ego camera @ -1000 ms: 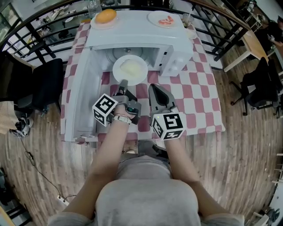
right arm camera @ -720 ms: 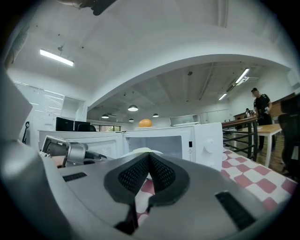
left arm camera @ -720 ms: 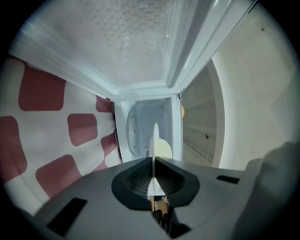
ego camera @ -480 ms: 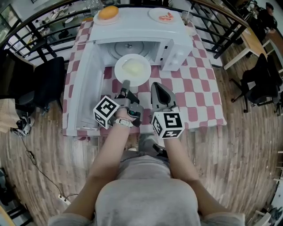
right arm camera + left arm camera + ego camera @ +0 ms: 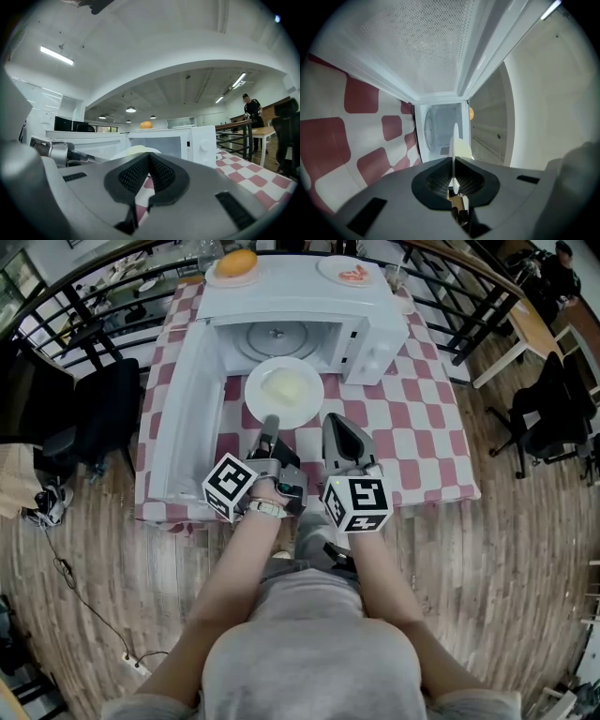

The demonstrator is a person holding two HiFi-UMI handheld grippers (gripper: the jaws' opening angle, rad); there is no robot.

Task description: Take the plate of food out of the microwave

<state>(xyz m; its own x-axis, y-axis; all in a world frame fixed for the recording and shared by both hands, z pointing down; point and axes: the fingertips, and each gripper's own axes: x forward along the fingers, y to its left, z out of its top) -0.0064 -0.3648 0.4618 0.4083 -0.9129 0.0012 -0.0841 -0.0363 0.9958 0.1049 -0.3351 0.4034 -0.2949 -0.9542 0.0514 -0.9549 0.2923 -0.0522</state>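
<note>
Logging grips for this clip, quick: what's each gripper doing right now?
Left gripper: closed on the rim of the plate of food.
Right gripper: closed, nothing between its jaws.

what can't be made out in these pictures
1. What the food on the plate is: a pale mound, too small in the head view, edge-on in the left gripper view.
2. Whether the plate rests on the tablecloth or hangs above it: the head view looks down from above.
3. The reddish food on the small plate atop the microwave: too small.
4. Markings around the dial: too small in the right gripper view.
</note>
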